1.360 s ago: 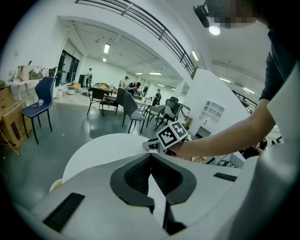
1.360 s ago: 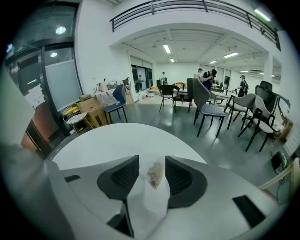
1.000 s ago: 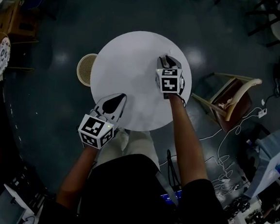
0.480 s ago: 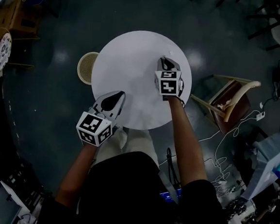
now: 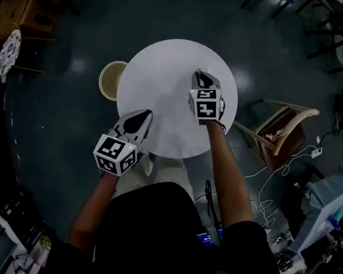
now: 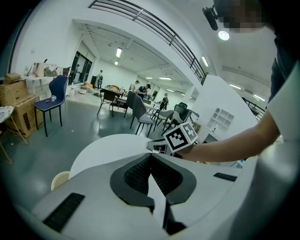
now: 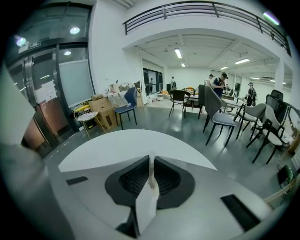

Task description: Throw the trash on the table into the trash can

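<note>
The right claw point(image 5: 202, 76), just closed, pinches a white paper scrap point(image 7: 147, 201) above the round counter point(image 5: 164, 85), while the left claw point(image 5: 141, 116) is pressed together near its left edge.

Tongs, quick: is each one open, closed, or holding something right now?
Left tongs: closed, nothing visible between them.
Right tongs: just closed, pinching a white paper scrap.

A wooden chair point(image 5: 282, 128) stands on the dark floor, and farther off are 1 blue chair point(image 6: 51, 96) beside stacked cardboard boxes point(image 6: 18, 105), grey chairs point(image 7: 220, 115), standing people point(image 7: 218, 84) and a balcony railing point(image 7: 197, 9).
</note>
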The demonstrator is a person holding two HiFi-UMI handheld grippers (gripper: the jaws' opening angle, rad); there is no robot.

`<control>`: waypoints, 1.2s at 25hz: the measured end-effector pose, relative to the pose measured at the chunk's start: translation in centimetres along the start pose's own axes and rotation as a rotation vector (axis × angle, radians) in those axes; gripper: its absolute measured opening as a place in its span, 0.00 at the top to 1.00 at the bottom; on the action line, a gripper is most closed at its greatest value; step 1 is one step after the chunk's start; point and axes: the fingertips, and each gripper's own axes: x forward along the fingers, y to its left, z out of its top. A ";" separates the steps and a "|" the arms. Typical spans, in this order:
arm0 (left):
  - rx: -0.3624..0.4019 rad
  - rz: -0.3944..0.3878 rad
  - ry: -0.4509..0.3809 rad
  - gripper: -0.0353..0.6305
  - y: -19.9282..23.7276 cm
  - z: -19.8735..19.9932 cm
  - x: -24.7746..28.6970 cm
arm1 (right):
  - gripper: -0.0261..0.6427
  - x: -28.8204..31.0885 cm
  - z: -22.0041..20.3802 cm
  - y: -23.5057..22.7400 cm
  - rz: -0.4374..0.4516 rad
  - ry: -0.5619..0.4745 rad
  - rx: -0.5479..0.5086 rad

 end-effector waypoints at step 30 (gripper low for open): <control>-0.053 0.045 -0.069 0.92 8.7 -2.0 -9.7 | 0.90 0.0 1.2 13.8 0.049 -0.025 -0.056</control>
